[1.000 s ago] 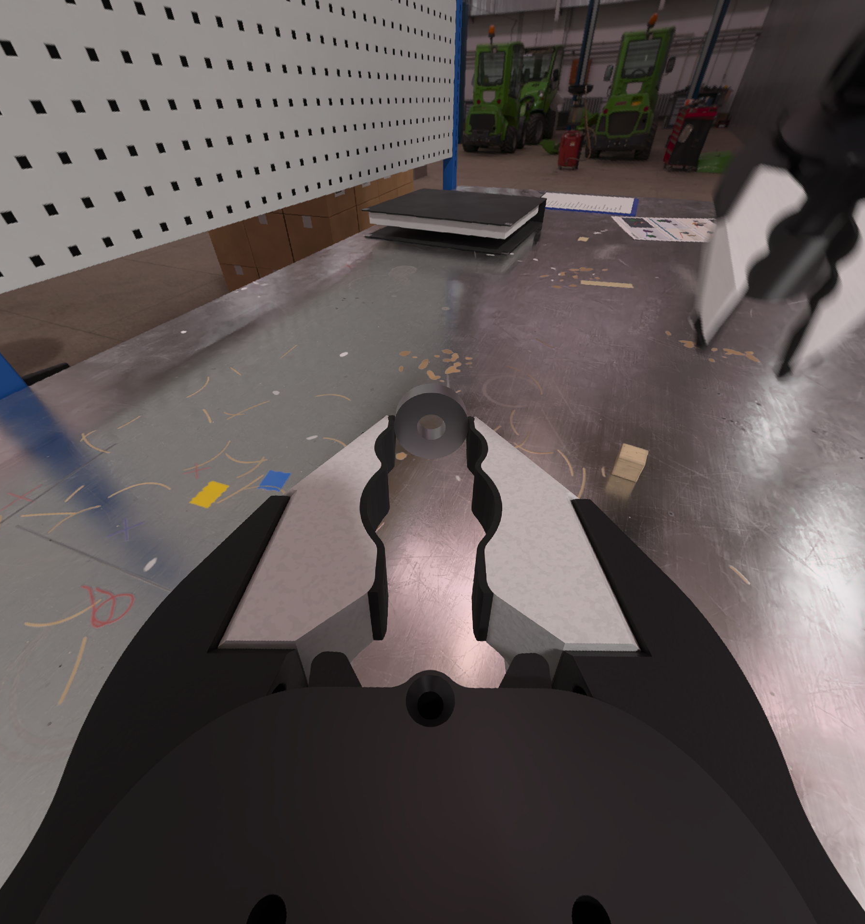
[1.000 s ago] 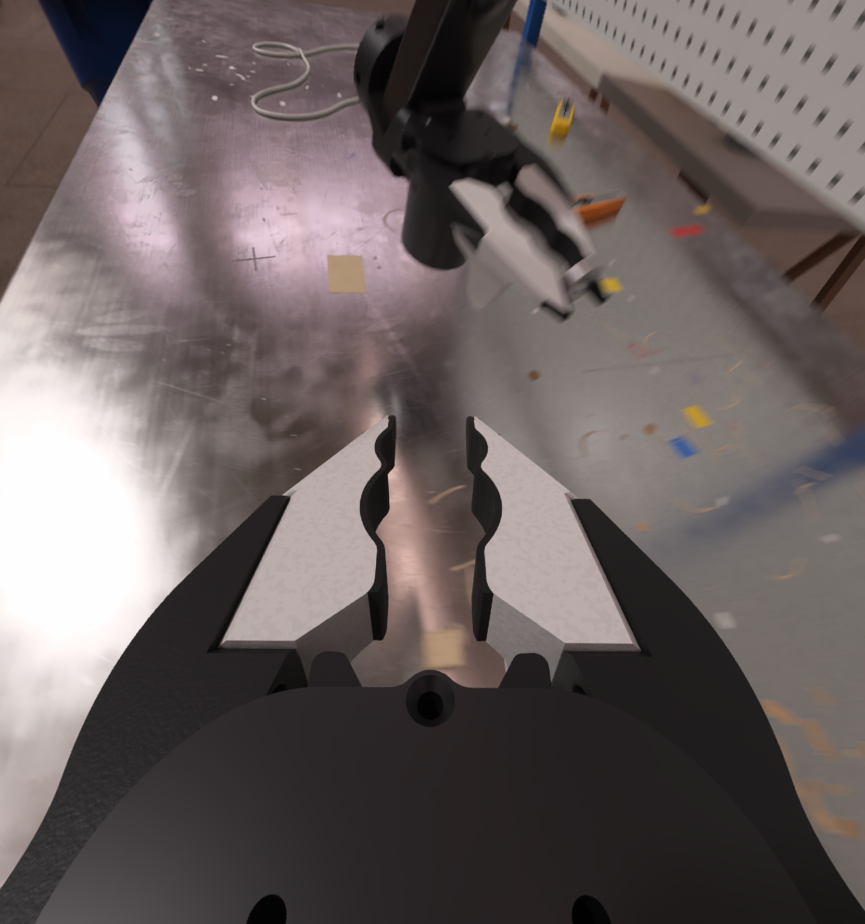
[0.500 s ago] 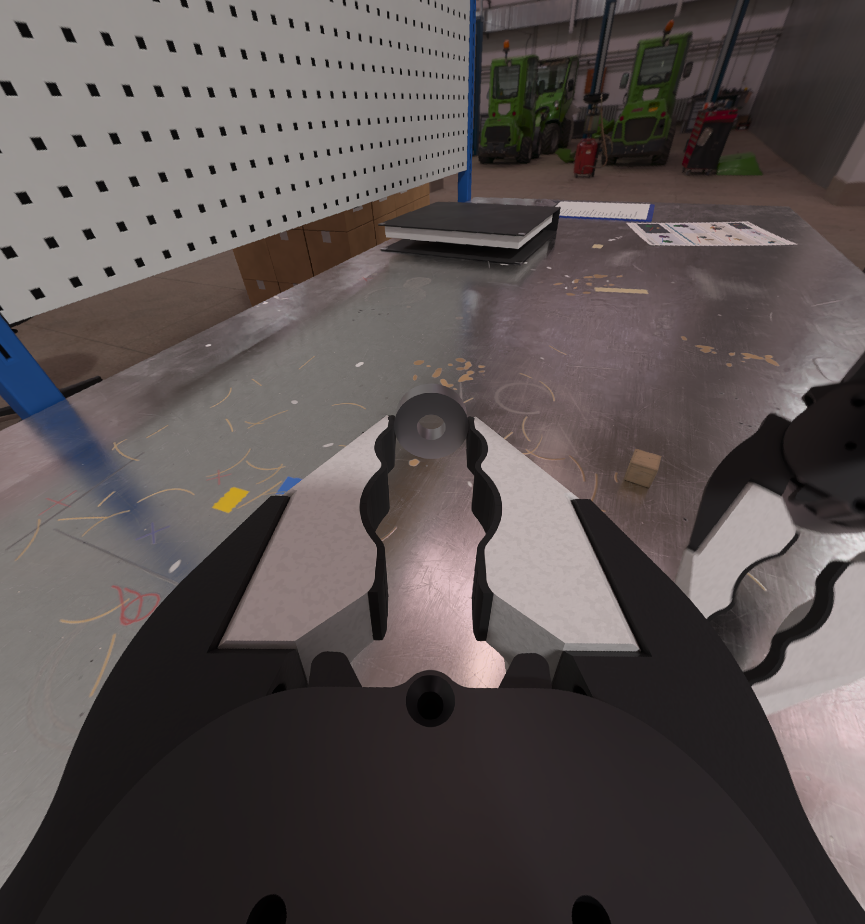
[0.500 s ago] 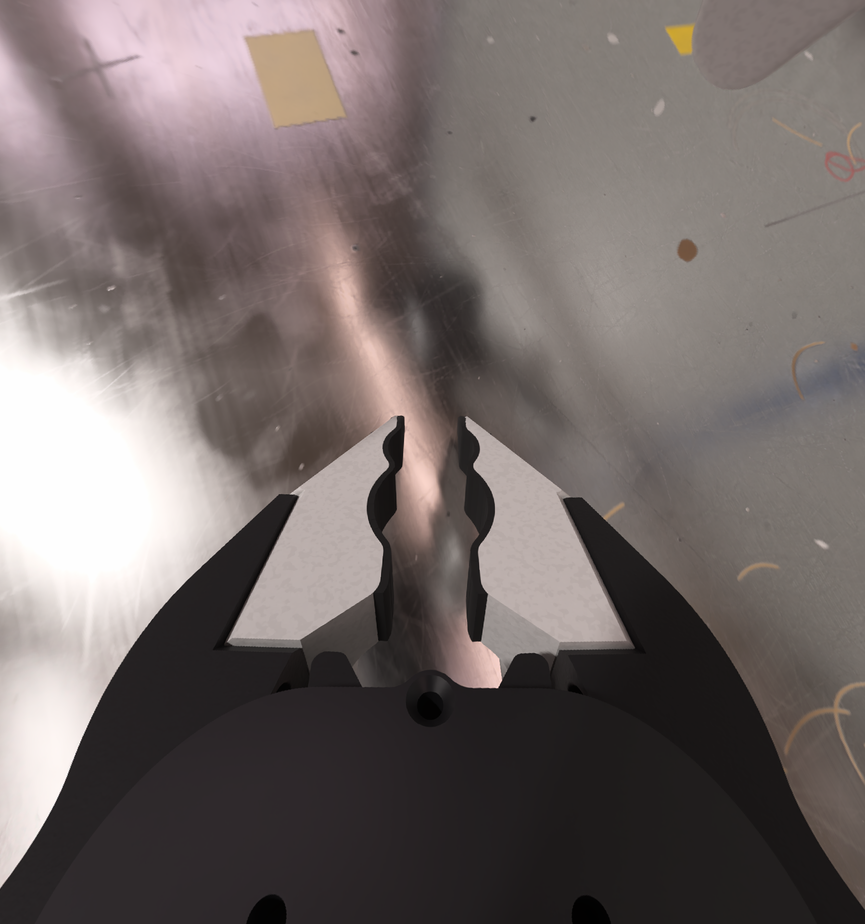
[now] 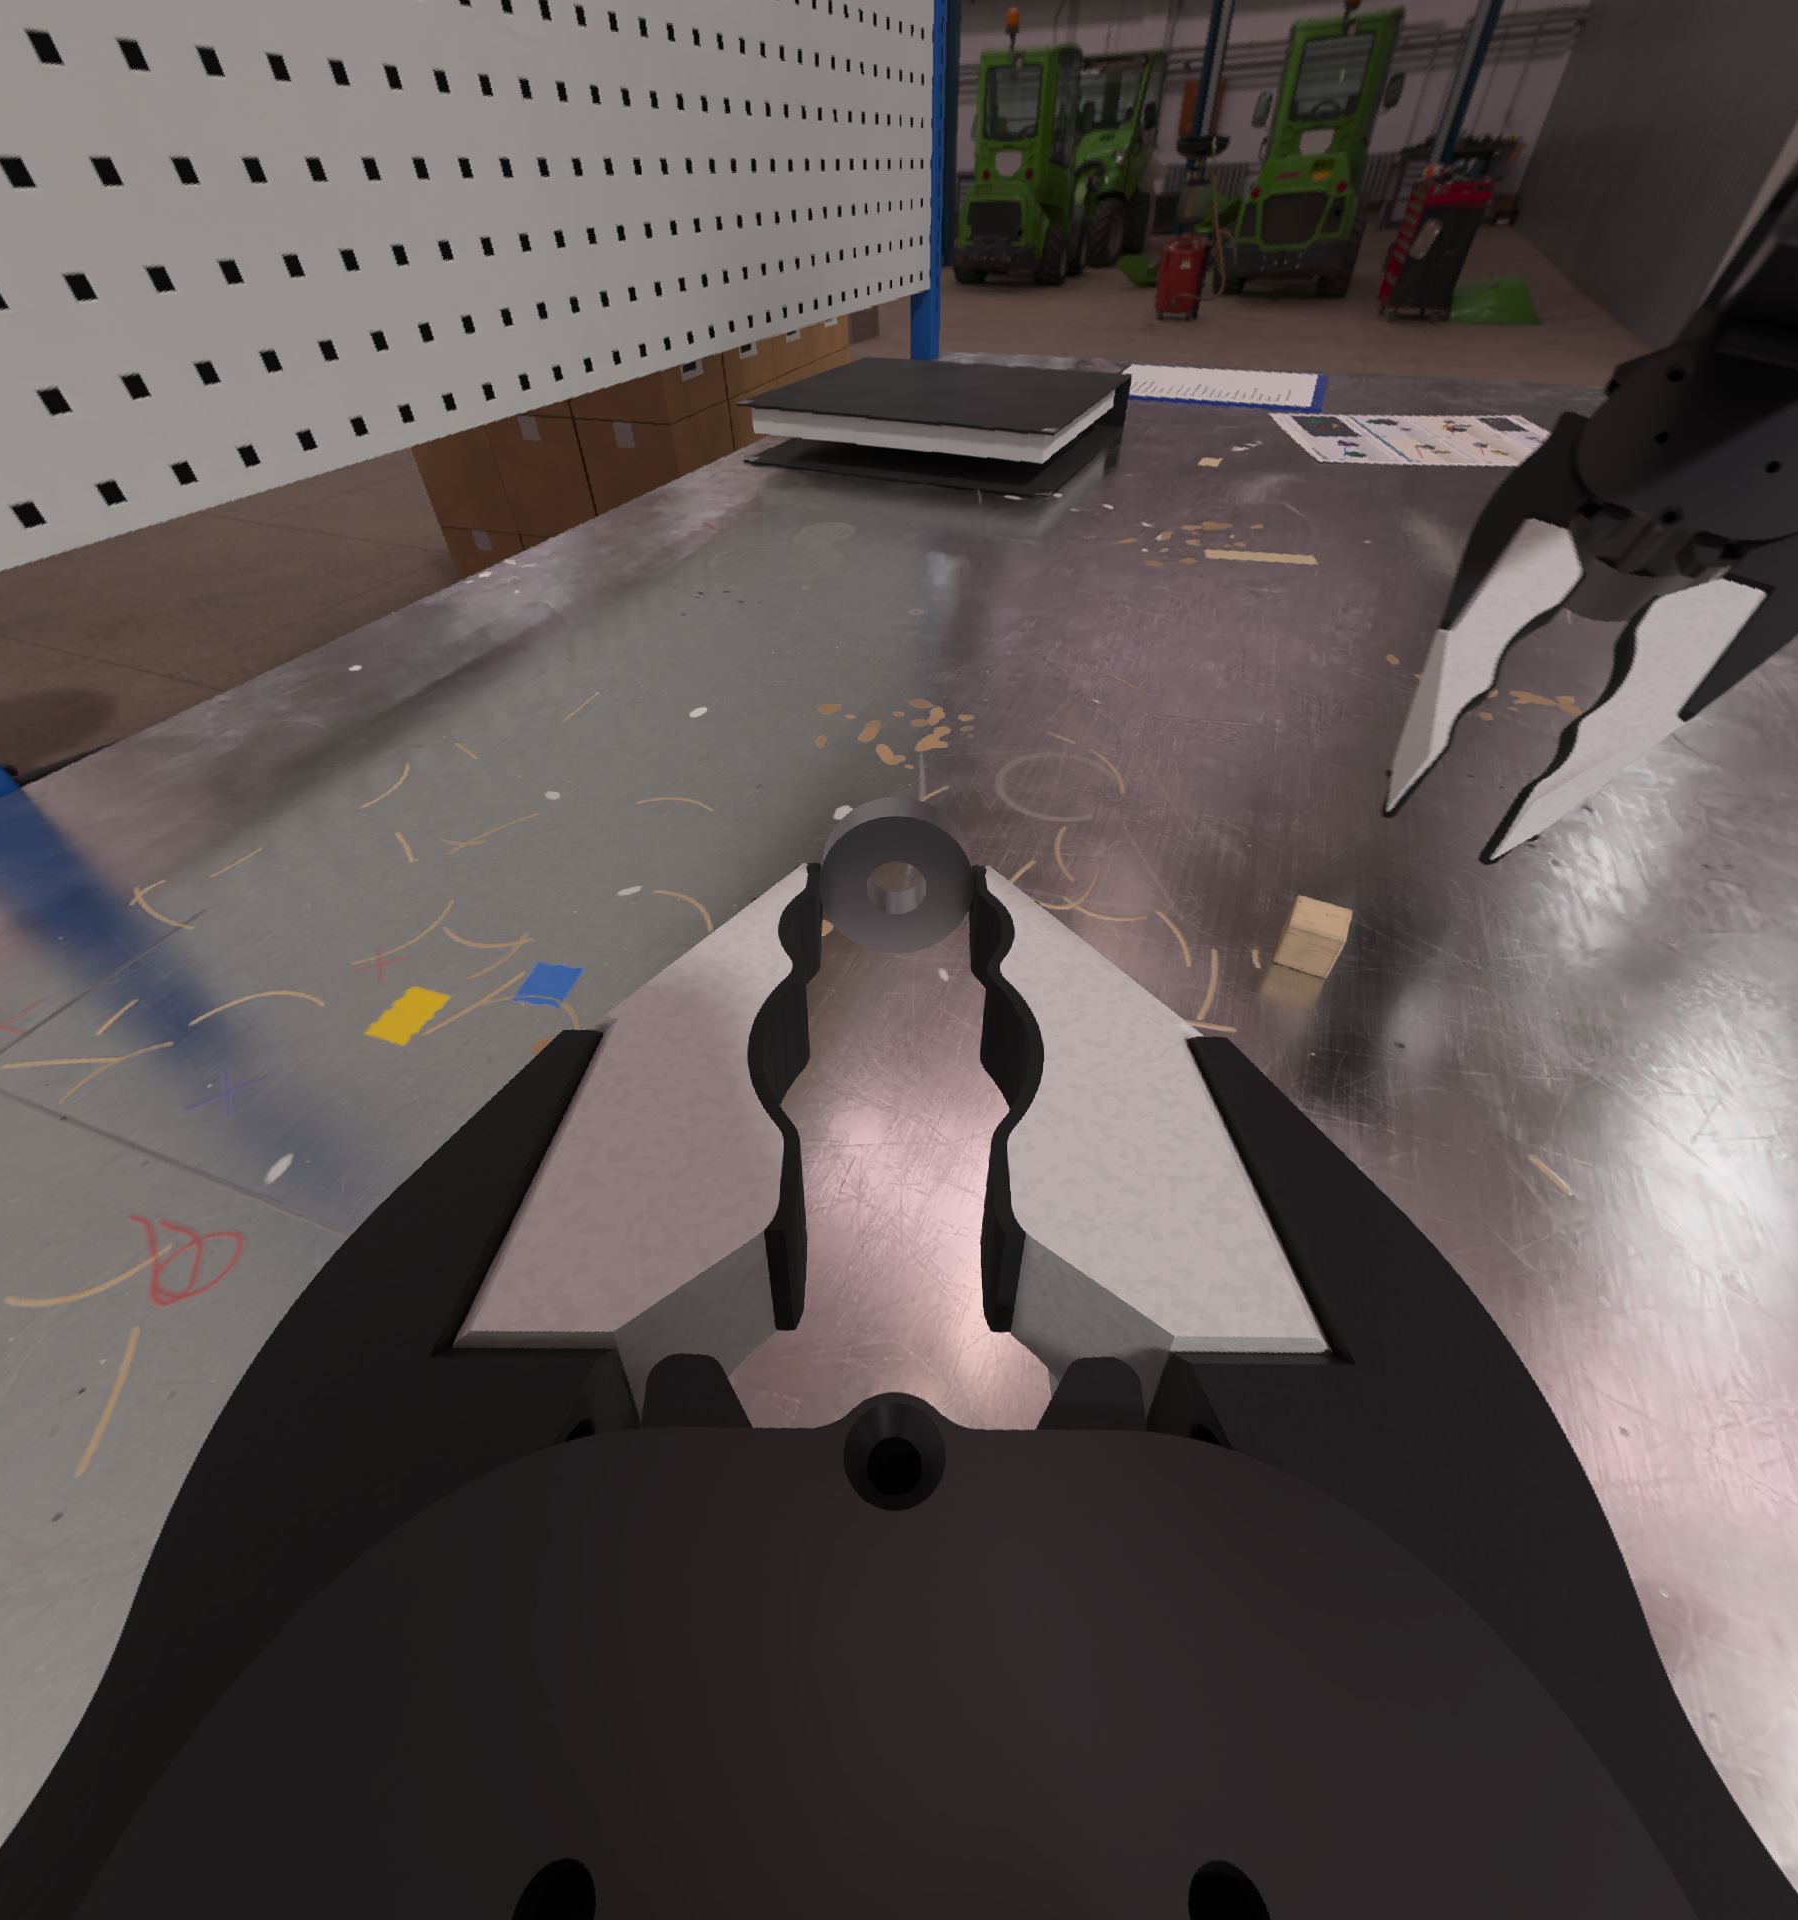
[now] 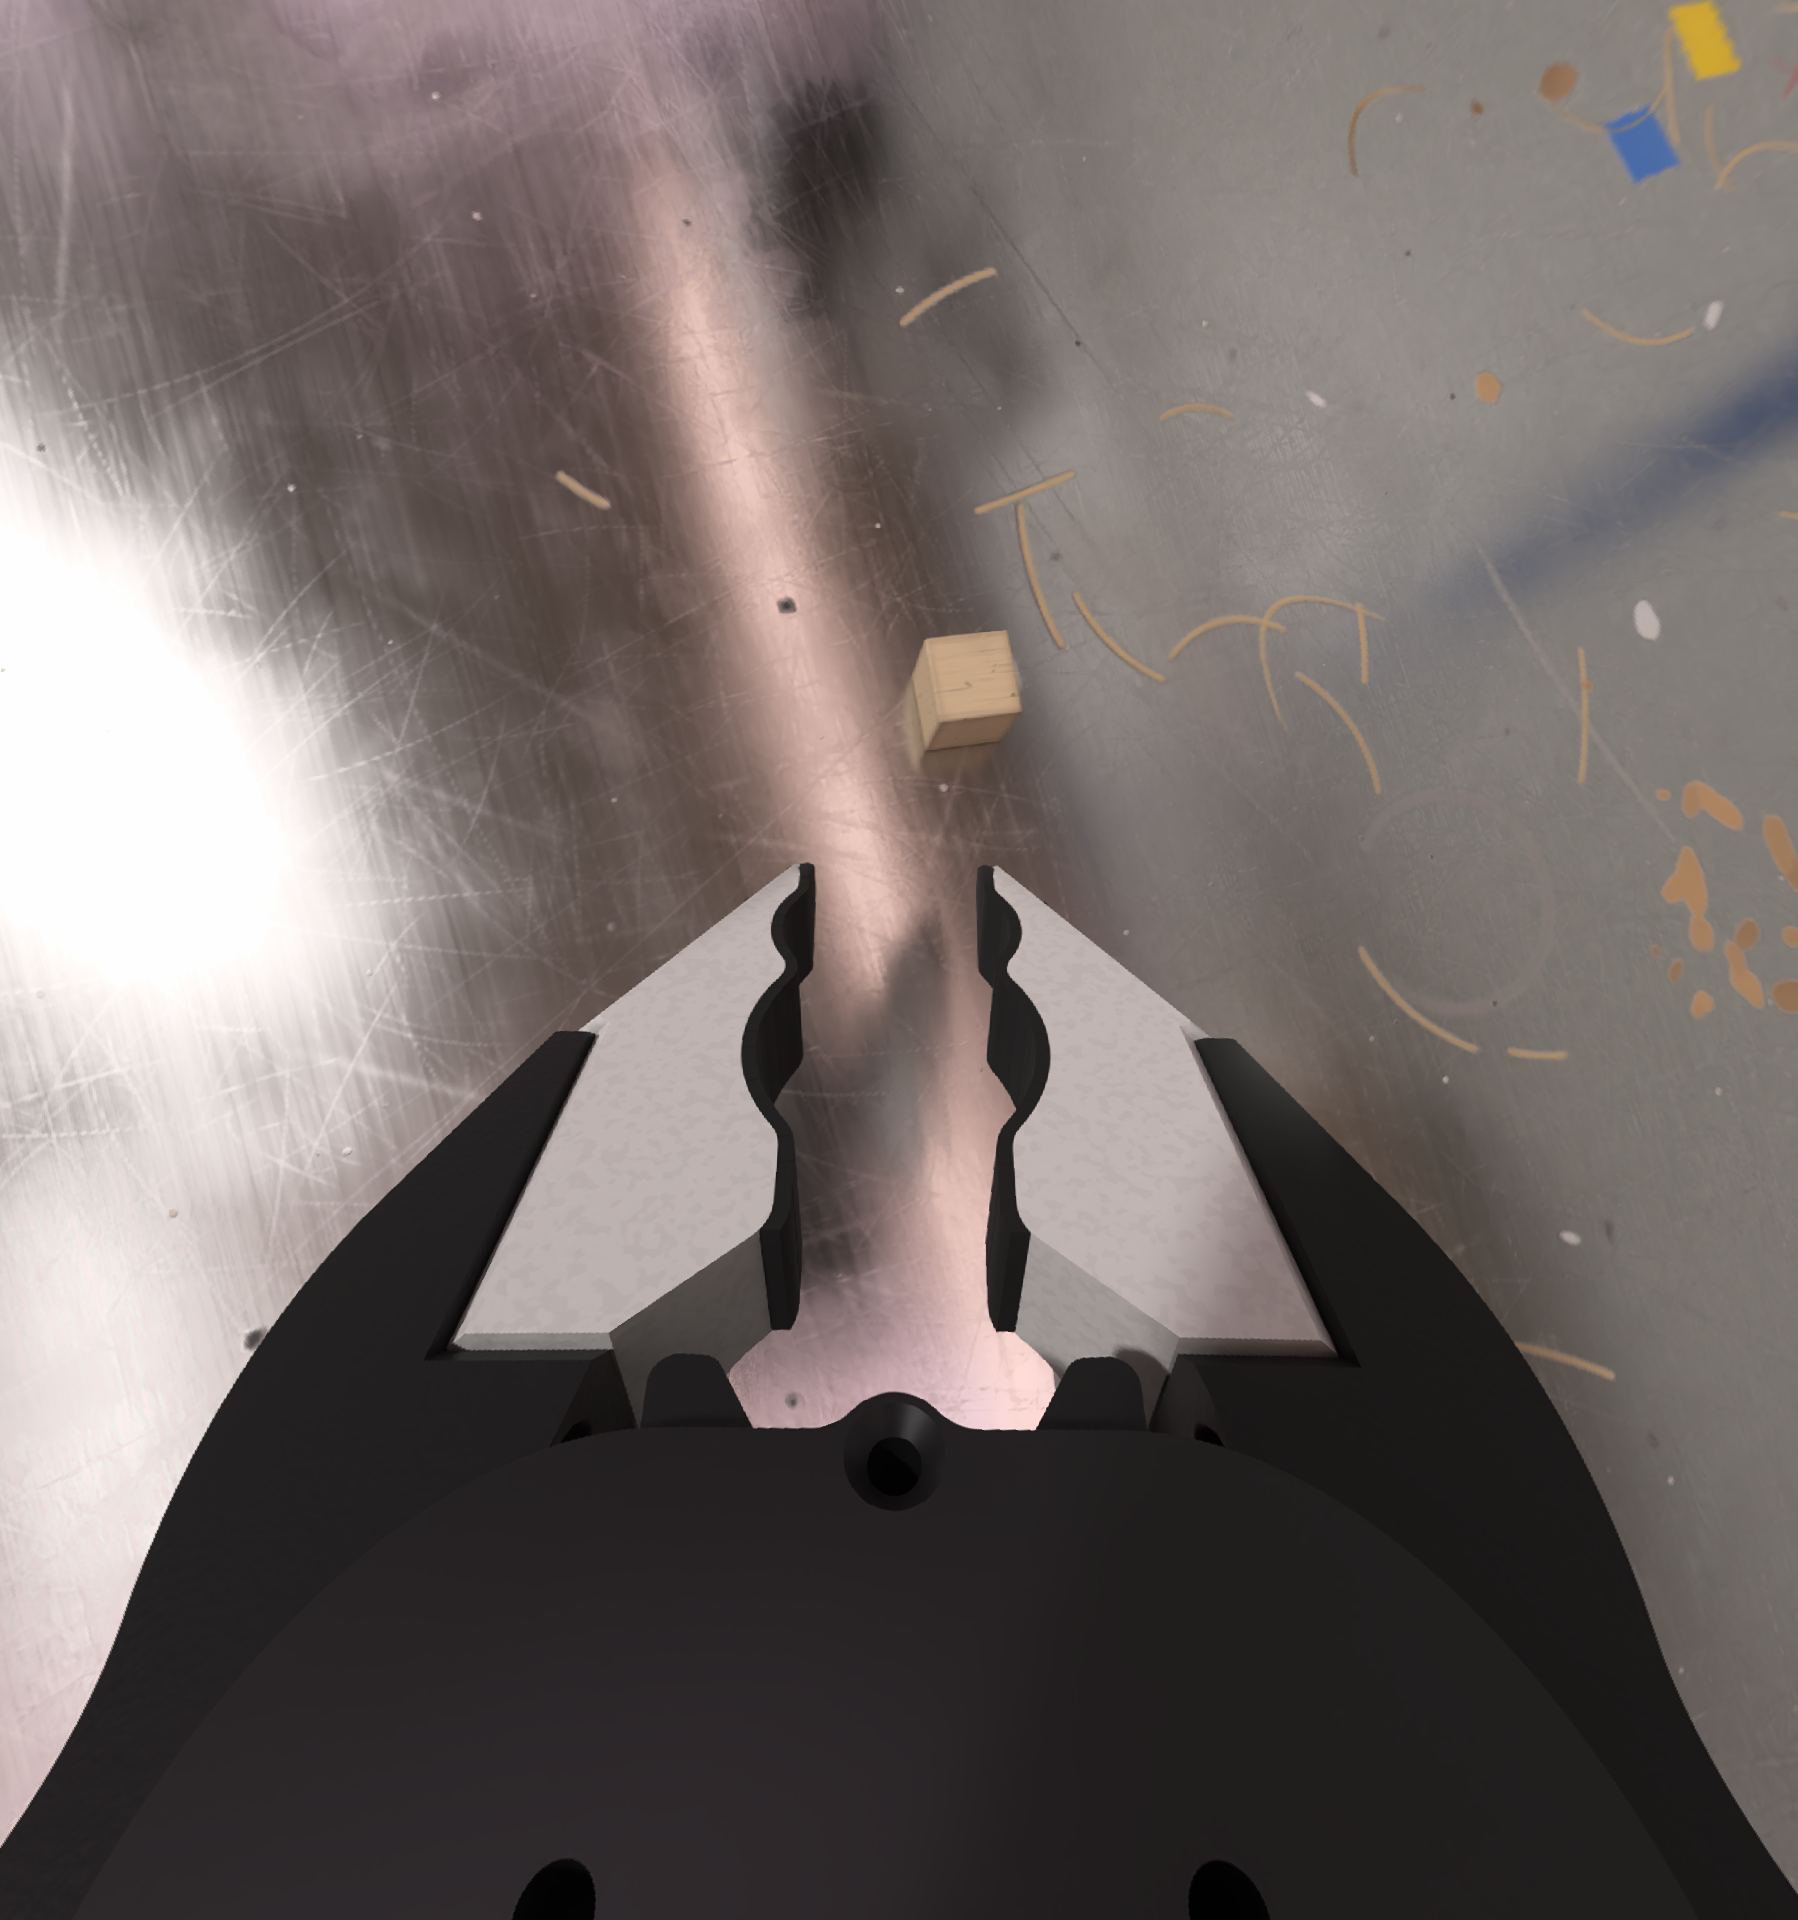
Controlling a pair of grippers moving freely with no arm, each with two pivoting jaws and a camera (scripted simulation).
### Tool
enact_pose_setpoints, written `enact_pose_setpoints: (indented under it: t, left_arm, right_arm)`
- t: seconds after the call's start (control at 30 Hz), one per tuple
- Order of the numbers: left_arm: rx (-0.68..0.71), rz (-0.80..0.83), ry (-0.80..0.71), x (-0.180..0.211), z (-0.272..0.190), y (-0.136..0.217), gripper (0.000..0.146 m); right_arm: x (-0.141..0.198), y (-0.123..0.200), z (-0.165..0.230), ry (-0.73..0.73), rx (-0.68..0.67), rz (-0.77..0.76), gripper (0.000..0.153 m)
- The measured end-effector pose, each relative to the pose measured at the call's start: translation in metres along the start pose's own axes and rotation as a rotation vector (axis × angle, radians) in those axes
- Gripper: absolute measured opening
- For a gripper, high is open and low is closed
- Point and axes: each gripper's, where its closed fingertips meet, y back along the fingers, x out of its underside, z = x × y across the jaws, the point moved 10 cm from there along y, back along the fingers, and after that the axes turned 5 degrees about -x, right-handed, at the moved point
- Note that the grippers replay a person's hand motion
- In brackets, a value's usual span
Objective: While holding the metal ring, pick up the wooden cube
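Note:
My left gripper (image 5: 895,883) is shut on the grey metal ring (image 5: 853,883), pinched between its fingertips above the metal table (image 5: 666,644), hole facing the camera. The small wooden cube (image 5: 1313,937) sits on the table to the right of the ring. In the right wrist view the cube (image 6: 962,688) lies just beyond and slightly right of my right gripper (image 6: 895,883), which is open, empty and pointing down at the table. In the left wrist view the right gripper (image 5: 1446,831) hangs above and to the right of the cube.
A white pegboard (image 5: 407,239) stands along the left. A black binder (image 5: 936,416) and printed sheets (image 5: 1414,436) lie at the table's far end. Blue (image 5: 547,982) and yellow tape bits (image 5: 407,1013) and wood shavings dot the surface. Green vehicles (image 5: 1061,156) stand beyond.
My right gripper has risen and pulled back, opening wider; the cube has come into its view ahead of the fingertips. The left gripper keeps hold of the ring, and the ring's hole shows clearer.

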Motion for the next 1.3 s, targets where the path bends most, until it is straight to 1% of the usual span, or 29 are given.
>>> enact_pose_setpoints:
  t: [0.07, 0.13, 0.17, 0.23, 0.27, 0.33, 0.4, 0.47, 0.53, 0.57, 0.6, 0.67, 0.83, 0.9, 1.0, 1.07, 1.2, 1.3]
  left_arm:
    - [0.001, 0.002, 0.002, 0.001, -0.001, -0.001, 0.028]
    - [0.005, 0.006, 0.004, 0.002, -0.001, -0.001, 0.028]
    - [0.006, 0.009, 0.004, 0.002, -0.001, -0.002, 0.028]
    - [0.006, 0.015, 0.003, 0.003, -0.002, -0.002, 0.028]
    - [0.007, 0.015, 0.002, 0.002, -0.002, -0.002, 0.028]
    - [0.01, 0.012, 0.002, 0.002, -0.002, -0.002, 0.028]
    - [0.016, 0.016, 0.004, 0.003, -0.002, -0.003, 0.028]
    - [0.022, 0.022, 0.006, 0.004, -0.002, -0.004, 0.028]
    - [0.026, 0.029, 0.004, 0.005, -0.002, -0.004, 0.028]
    - [0.026, 0.029, 0.002, 0.004, -0.003, -0.004, 0.028]
    - [0.026, 0.025, 0.001, 0.004, -0.003, -0.004, 0.028]
    - [0.029, 0.014, 0.005, 0.003, -0.004, -0.003, 0.028]
    - [0.046, 0.013, 0.019, 0.005, -0.005, -0.006, 0.028]
    - [0.052, 0.014, 0.017, 0.005, -0.006, -0.007, 0.028]
    - [0.059, 0.017, 0.012, 0.005, -0.007, -0.008, 0.028]
    - [0.062, 0.018, 0.016, 0.006, -0.007, -0.008, 0.028]
    - [0.072, 0.018, 0.021, 0.007, -0.008, -0.01, 0.028]
    - [0.078, 0.015, 0.017, 0.007, -0.01, -0.01, 0.028]
  right_arm:
    - [-0.007, -0.008, -0.01, -0.002, -0.025, 0.044, 0.036]
    - [-0.011, -0.024, -0.021, 0.013, -0.035, 0.122, 0.038]
    - [-0.014, -0.031, -0.026, 0.019, -0.056, 0.165, 0.037]
    - [-0.021, -0.039, -0.031, 0.031, -0.101, 0.173, 0.023]
    - [-0.024, -0.041, -0.032, 0.055, -0.095, 0.191, 0.021]
    - [-0.03, -0.046, -0.031, 0.096, -0.085, 0.23, 0.021]
    - [-0.036, -0.049, -0.032, 0.1, -0.113, 0.229, 0.027]
    - [-0.04, -0.053, -0.032, 0.116, -0.117, 0.232, 0.028]
    - [-0.042, -0.055, -0.032, 0.125, -0.125, 0.237, 0.02]
    - [-0.042, -0.055, -0.032, 0.122, -0.131, 0.232, 0.02]
    - [-0.042, -0.054, -0.031, 0.121, -0.133, 0.217, 0.02]
    - [-0.043, -0.045, -0.03, 0.098, -0.134, 0.128, 0.02]
    - [-0.049, -0.001, -0.035, 0.021, -0.099, -0.254, 0.02]
    - [-0.043, 0.008, -0.037, -0.002, -0.1, -0.387, 0.02]
    - [-0.035, 0.014, -0.035, -0.016, -0.081, -0.529, 0.02]
    - [-0.029, 0.015, -0.033, -0.022, -0.063, -0.571, 0.02]
    - [-0.02, 0.01, -0.029, -0.043, -0.064, -0.583, 0.02]
    - [-0.019, 0.01, -0.028, -0.044, -0.066, -0.586, 0.02]
